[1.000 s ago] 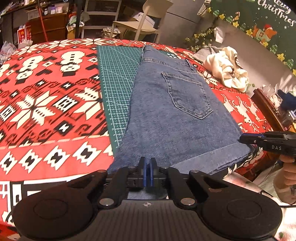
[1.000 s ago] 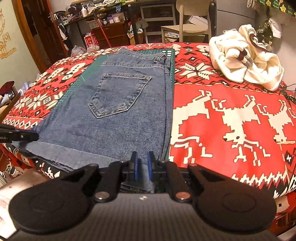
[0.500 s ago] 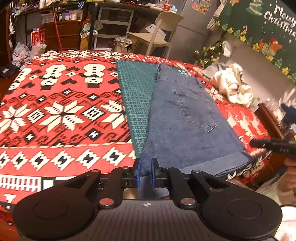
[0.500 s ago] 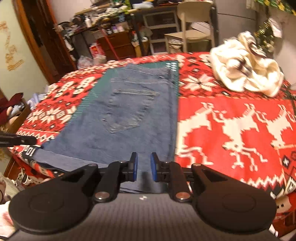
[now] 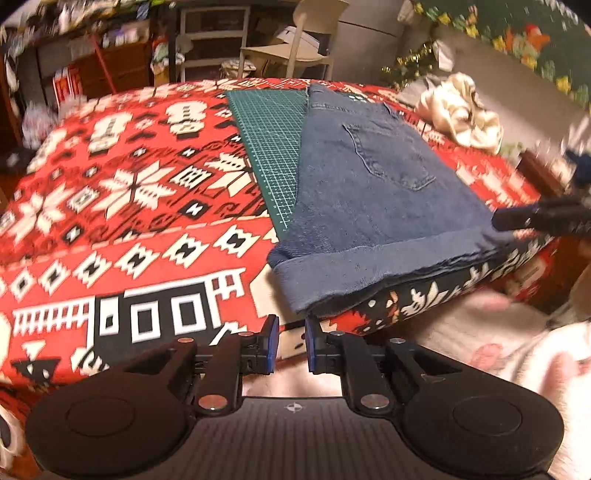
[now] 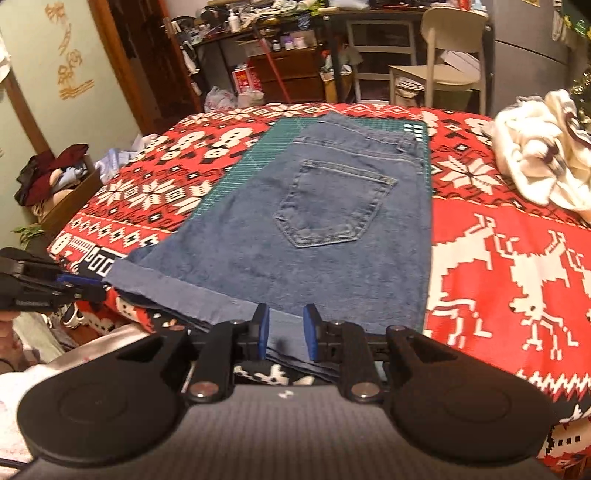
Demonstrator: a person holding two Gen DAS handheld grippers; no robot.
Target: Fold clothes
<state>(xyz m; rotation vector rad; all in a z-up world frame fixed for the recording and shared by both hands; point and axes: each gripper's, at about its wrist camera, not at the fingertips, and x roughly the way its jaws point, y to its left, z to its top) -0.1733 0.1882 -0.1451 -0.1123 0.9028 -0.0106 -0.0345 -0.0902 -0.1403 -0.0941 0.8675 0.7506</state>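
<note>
Both my left gripper (image 5: 288, 345) and right gripper (image 6: 284, 332) sit released at 6 o'clock of the shorts (image 6: 314, 229), lying halved lengthwise on the mat (image 5: 273, 147), so I'd pinch both cuff (image 5: 369, 269) corners evenly, all layers.

Both tools, left (image 5: 289, 345) and right (image 6: 284, 336), released the shorts (image 6: 314, 229) and opened.

**Room and furnishings**

A pale green wall (image 6: 55, 48) with gold decals is seen at left, beside a dark wooden door frame (image 6: 122, 62). A cluttered desk (image 6: 332, 14) and a cream chair (image 6: 454, 44) are set at the back. A green Christmas banner (image 5: 517, 33) is hung at right. Warm, dim indoor light is cast throughout.
</note>
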